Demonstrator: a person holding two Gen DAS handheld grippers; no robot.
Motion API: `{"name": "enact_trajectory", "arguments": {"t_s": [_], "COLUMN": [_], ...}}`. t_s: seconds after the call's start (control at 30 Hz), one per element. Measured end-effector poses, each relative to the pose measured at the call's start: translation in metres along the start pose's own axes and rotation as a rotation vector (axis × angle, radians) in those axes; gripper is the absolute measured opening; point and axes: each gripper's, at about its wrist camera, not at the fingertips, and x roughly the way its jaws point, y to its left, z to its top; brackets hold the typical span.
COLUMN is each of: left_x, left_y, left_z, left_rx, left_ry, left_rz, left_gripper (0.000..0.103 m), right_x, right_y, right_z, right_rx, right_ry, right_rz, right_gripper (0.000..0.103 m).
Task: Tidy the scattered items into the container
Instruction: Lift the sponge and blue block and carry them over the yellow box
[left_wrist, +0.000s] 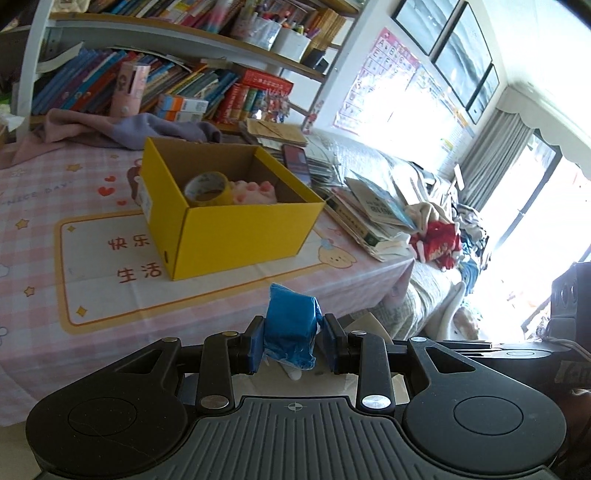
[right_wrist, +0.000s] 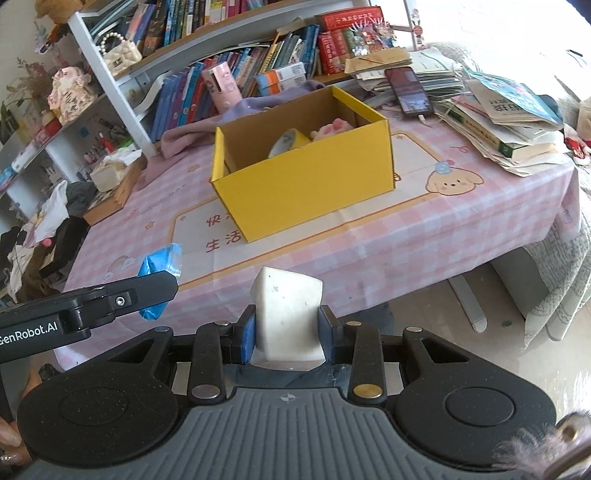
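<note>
- Pink checked surface (right_wrist: 424, 236) with cartoon print, backed by crowded bookshelves (right_wrist: 207, 44); bright window glare off to the right.
- Yellow box (left_wrist: 236, 229) sits open on the surface, ahead of both tongs and well apart from them.
- Inside the box: a roll of yellow tape (left_wrist: 207, 188) leaning at the left, a pink paw-shaped toy (left_wrist: 255, 192) just beside it on the right.
- Left tongs (left_wrist: 293, 341) clamped on a blue wrapped packet (left_wrist: 291, 325); packet stands up between the blue pads, top poking above them, held over the near edge of the surface.
- Right tongs (right_wrist: 286, 328) clamped on a white block (right_wrist: 286, 314), upright, pads pressed against both its sides, also at the near edge.
- From the right wrist view, the left tongs and their packet show at the left, near the right tongs.
- Beyond the box, right side: a heap of books and papers (right_wrist: 506, 122) with a phone (right_wrist: 408, 90) on top.
- Beyond the box, left side: a purple cloth (left_wrist: 122, 129) bunched by the shelf, a pink cylinder (right_wrist: 221, 86) standing behind it.
</note>
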Motion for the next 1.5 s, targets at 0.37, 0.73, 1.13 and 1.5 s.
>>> {"name": "enact_trajectory", "arguments": {"t_s": [0.37,0.73,1.13,1.5], "left_x": [0.012,0.011,0.016,0.036], "left_y": [-0.007,-0.001,0.009,0.012], "left_z": [0.005,0.005,0.007,0.025], "left_rx": [0.014,-0.008,-0.038,-0.026], "left_ry": [0.023,0.008,0.016,0.016], "left_rz": [-0.007,-0.001,0.014,0.014], "left_gripper": [0.031,0.031,0.031,0.031], "right_x": [0.000,0.006,0.019,0.037], "right_y": [-0.014,-0.008,-0.004,-0.011], "right_z": [0.002,0.006,0.008,0.030], "right_rx": [0.032,0.007,-0.008,-0.011], "right_ry": [0.002,0.011,0.054,0.063], "right_rz": [-0.010,-0.005,0.011,0.016], "right_gripper": [0.031,0.031,0.031,0.031]}}
